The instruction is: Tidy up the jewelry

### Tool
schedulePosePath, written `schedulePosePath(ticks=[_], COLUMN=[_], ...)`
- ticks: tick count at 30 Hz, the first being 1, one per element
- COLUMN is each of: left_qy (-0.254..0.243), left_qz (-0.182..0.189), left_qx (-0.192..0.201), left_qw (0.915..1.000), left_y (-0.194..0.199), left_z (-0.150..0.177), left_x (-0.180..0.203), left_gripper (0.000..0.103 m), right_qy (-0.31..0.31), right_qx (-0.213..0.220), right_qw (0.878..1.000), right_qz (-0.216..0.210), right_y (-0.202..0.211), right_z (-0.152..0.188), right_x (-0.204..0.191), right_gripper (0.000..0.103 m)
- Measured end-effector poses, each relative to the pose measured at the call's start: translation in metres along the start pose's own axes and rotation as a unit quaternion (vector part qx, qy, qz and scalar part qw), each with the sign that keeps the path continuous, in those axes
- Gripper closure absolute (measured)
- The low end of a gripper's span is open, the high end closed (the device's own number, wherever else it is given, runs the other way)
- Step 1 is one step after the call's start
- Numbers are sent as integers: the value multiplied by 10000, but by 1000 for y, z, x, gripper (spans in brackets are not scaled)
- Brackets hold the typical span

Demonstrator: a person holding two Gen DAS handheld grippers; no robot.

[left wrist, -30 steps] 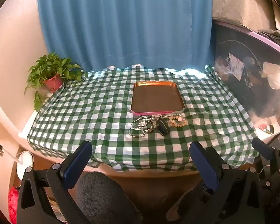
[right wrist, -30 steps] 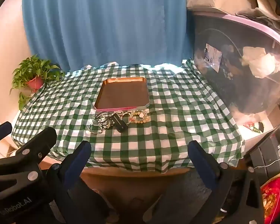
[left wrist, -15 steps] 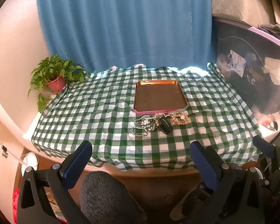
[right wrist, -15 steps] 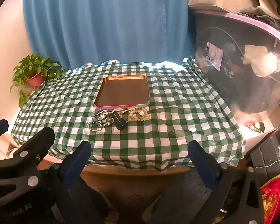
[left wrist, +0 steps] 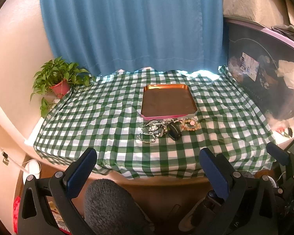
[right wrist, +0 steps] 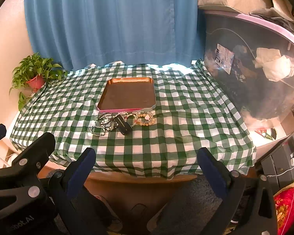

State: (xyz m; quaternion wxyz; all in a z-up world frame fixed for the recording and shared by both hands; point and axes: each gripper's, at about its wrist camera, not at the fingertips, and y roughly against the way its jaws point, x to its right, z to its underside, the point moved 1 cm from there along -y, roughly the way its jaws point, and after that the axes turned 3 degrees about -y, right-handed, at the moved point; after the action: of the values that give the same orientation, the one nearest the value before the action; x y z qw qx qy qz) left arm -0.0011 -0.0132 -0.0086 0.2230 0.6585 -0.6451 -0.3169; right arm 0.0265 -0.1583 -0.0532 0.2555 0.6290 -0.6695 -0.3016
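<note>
Jewelry pile [left wrist: 167, 128] before one tray [left wrist: 167, 114]

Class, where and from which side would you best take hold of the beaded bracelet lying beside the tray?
Pinch the beaded bracelet across its right-hand arc, coming from above: it lies flat, and that side is clear of the tangled pile and the tray.

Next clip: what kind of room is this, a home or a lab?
Most likely a lived-in home. A green-and-white checked tablecloth covers the table, a potted green plant in a red pot stands by the blue curtain, and a clear plastic storage bin of household items sits alongside.
</note>
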Motion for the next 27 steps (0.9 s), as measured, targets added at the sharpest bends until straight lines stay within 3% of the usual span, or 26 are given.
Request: schedulePosePath(ticks=[27], left_qy=[48], left_qz=[55], left_qx=[-24], left_qw=[10000], left_y=[4], left_z=[5], left_x=[2], left_gripper=[0], right_qy=[20], right_qx=[-19], right_qw=[10000], right_qz=[7], right_y=[3], right_z=[1], right_x=[2], right_gripper=[0])
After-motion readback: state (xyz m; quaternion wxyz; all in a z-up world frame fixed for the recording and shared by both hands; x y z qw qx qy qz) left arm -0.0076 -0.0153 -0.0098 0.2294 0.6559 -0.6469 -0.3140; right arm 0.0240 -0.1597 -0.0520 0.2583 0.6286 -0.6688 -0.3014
